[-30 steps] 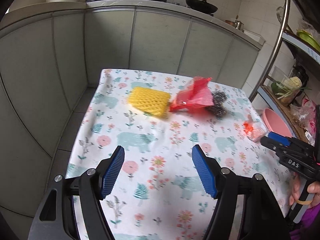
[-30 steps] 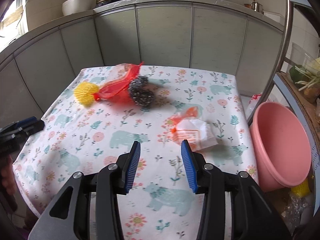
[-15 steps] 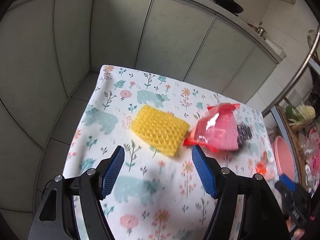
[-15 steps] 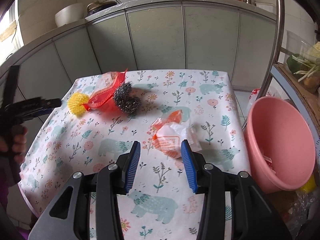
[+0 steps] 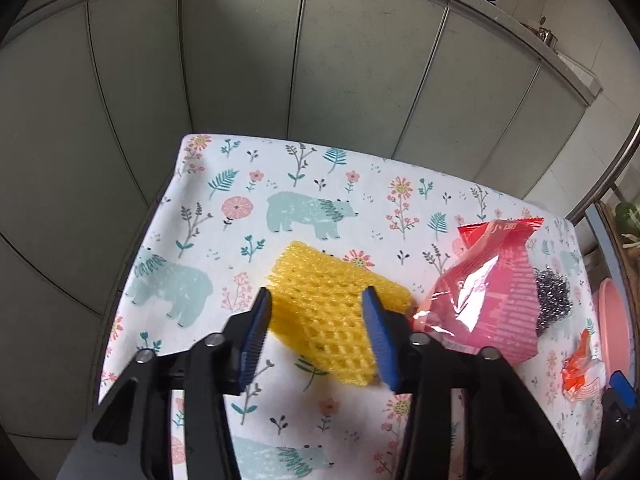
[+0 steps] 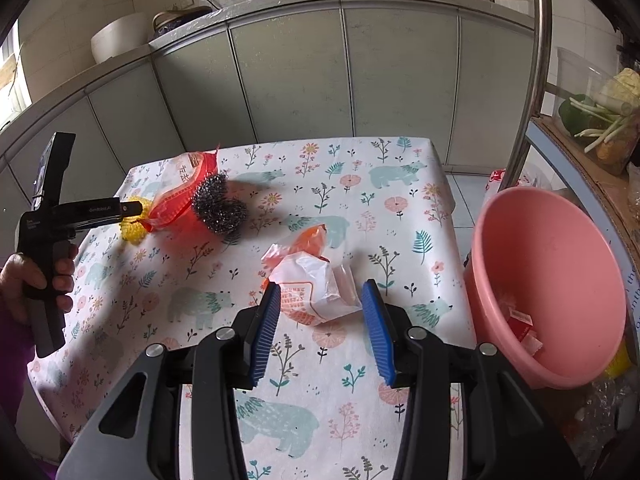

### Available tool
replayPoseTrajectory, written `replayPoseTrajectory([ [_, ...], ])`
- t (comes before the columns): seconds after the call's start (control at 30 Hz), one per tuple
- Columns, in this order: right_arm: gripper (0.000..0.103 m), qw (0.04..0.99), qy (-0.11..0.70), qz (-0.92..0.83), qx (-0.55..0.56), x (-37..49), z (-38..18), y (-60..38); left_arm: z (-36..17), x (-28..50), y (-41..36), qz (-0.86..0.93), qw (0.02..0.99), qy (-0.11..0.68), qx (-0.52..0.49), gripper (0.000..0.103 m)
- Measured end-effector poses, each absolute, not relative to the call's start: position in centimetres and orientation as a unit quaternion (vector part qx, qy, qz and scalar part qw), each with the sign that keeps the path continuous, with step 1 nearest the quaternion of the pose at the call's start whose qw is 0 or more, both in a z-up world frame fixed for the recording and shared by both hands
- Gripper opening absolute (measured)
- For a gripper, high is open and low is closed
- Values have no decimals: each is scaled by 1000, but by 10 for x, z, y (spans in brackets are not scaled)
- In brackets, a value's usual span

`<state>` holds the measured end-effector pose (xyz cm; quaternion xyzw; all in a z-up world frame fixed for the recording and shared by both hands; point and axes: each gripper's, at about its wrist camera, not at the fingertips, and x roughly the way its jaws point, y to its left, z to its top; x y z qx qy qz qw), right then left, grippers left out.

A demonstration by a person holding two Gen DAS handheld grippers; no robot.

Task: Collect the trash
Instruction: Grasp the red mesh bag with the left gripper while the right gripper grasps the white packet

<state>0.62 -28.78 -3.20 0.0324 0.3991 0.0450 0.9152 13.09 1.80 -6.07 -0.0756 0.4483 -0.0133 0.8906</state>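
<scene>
Your left gripper point(image 5: 318, 338) has its jaws apart around the yellow net point(image 5: 332, 316), whose long axis runs diagonally from the table's point(image 5: 240, 184) far left toward you; the red bag point(image 5: 488, 292) lies just right of it. Your right gripper point(image 6: 320, 330) is spread around the white wrapper point(image 6: 316, 292), printed in unreadable orange text. The pink basin point(image 6: 548, 280) sits off the table's right edge.
</scene>
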Motion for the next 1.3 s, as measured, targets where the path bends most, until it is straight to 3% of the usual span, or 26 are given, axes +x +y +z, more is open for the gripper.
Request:
replayPoseTrajectory([
  [0.03,43,915,400,45,33,7,-32,-287,-61,130,18,-13,892,446,-70,28],
  [0.1,43,914,401,46,34,7,-33,-286,-62,129,20,-17,893,445,-71,3],
  [0.37,43,916,398,46,34,6,-30,-286,-55,116,36,-46,894,433,-110,0],
  [0.43,43,916,397,47,37,7,-29,-285,-46,113,36,-53,897,426,-109,4],
  [0.5,45,916,397,50,38,9,-29,-284,-36,111,33,-74,896,422,-115,23],
  [0.57,54,915,398,52,41,11,-30,-283,-25,111,20,-98,898,413,-114,35],
  [0.6,54,915,398,53,43,13,-30,-284,-21,112,13,-111,899,410,-109,40],
  [1.0,55,910,410,51,43,19,-35,-292,-28,140,-57,-123,900,418,20,42],
  [1.07,55,907,416,51,46,22,-39,-294,-33,145,-59,-119,898,422,28,36],
  [1.17,55,903,423,57,49,25,-42,-294,-37,146,-57,-118,896,428,22,4],
  [1.3,55,901,426,64,50,30,-44,-292,-31,138,-50,-117,900,419,7,0],
])
